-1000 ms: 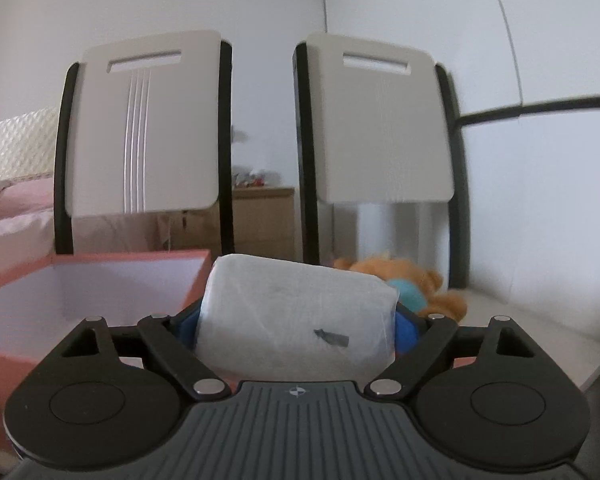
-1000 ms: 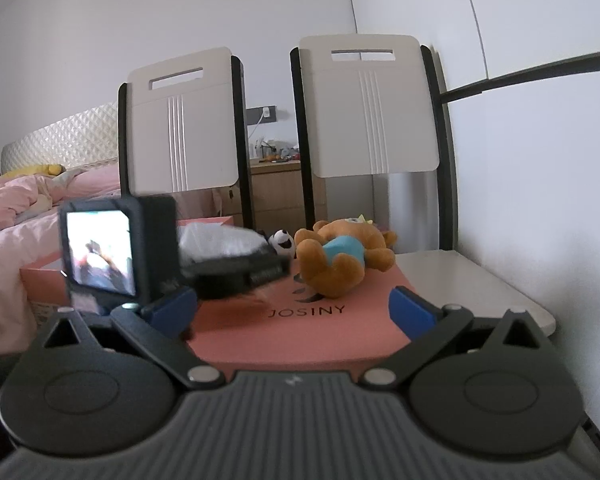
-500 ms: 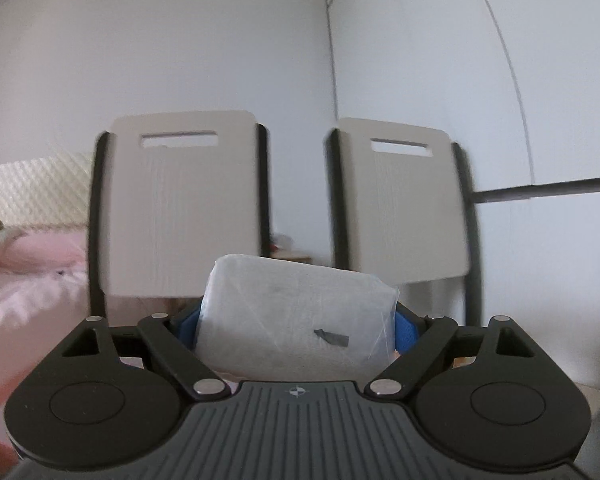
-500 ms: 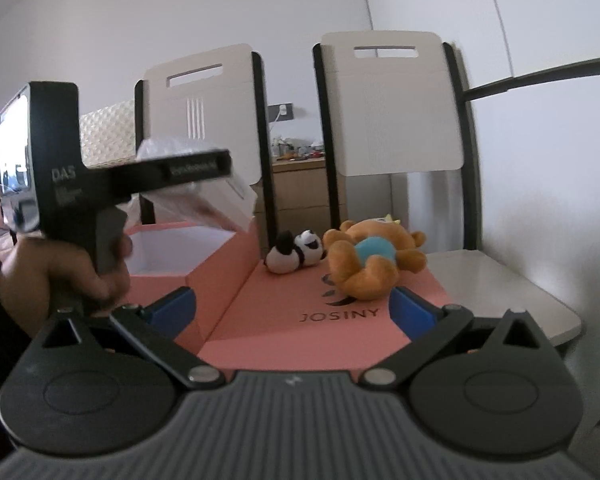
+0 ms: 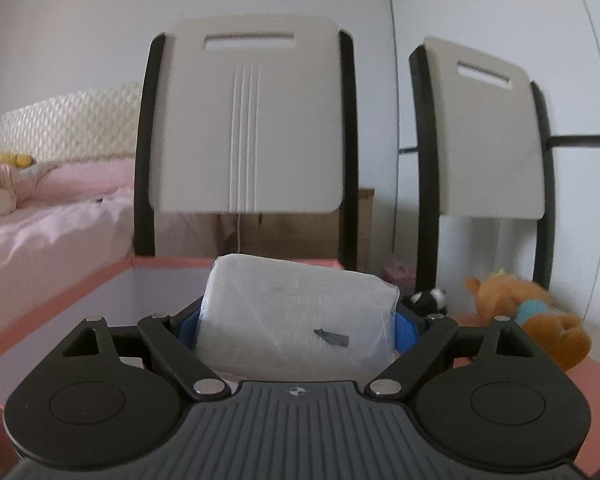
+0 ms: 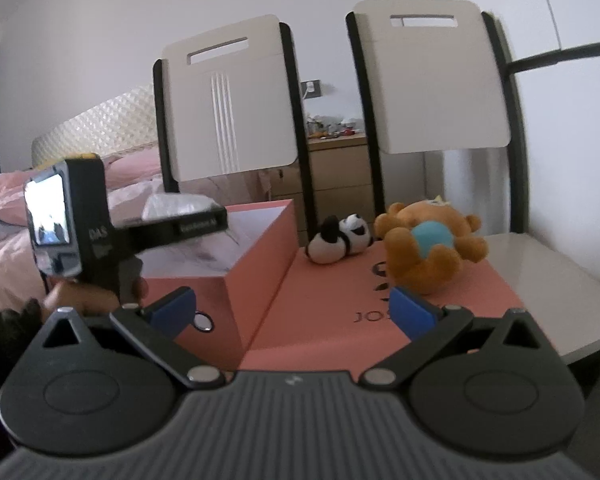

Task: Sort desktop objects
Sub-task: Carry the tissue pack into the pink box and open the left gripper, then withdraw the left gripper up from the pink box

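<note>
While chair backs [image 5: 246,128] stand behind, pink box [image 6: 256,248] sits beside plush bear [image 6: 428,240].

The panda toy [image 6: 338,236] lies on the lid [image 6: 320,312], left of the bear toy [image 6: 430,244], right of the box [image 6: 256,248].

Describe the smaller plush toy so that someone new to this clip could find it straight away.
Start at the pink box lid lying flat on the white table, right of the open pink box. Two plush toys lie at its far end. The panda is the left one, black and white and smaller than the orange bear beside it.
</note>
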### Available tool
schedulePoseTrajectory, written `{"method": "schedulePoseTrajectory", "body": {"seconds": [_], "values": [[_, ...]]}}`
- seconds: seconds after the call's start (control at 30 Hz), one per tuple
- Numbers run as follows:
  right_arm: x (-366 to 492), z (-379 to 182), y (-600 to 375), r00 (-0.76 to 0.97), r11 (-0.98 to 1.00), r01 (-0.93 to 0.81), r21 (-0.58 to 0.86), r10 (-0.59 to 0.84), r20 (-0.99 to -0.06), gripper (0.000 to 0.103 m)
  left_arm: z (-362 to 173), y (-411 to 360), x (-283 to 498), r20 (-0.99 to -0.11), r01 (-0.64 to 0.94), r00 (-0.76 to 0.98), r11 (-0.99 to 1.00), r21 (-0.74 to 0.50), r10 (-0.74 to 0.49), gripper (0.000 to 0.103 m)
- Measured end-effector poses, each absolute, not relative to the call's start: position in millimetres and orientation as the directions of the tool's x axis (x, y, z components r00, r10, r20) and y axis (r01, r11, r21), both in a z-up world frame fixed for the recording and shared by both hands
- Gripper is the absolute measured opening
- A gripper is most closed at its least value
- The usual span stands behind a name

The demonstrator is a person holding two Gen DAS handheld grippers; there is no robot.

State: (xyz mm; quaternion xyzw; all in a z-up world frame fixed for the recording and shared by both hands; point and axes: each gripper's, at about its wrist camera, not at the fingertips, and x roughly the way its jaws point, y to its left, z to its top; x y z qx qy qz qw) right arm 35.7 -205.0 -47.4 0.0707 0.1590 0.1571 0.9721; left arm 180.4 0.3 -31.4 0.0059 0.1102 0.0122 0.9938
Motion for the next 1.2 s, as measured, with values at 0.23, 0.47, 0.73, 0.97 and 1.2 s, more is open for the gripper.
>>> {"method": "schedulePoseTrajectory", "body": {"seconds": [0.23,0.47,0.73,0.97,1.2], "values": [[35,-46,-197,0.892,0.93,-0.31,0.197,0.356,-0.28,0.103,-44,11,176,-0.274,-0.04,0.961,0.999,0.017,0.043,0.097],[29,-46,-198,0.903,0.938,-0.291,0.19,0.335,-0.268,0.103,-40,10,159,-0.259,-0.001,0.966,1.0,0.031,0.009,0.103],[27,-47,-192,0.914,0.947,-0.271,0.175,0.31,-0.261,0.103,-30,22,118,-0.233,0.031,0.972,0.999,0.023,-0.025,0.103],[35,-51,-182,0.935,0.953,-0.245,0.181,0.281,-0.217,0.103,-27,38,101,-0.201,0.006,0.98,1.0,0.027,0.0,0.103],[59,-56,-165,0.942,0.947,-0.231,0.225,0.275,-0.193,0.103,-26,53,92,-0.169,-0.029,0.985,0.999,0.044,0.036,0.103]]}}
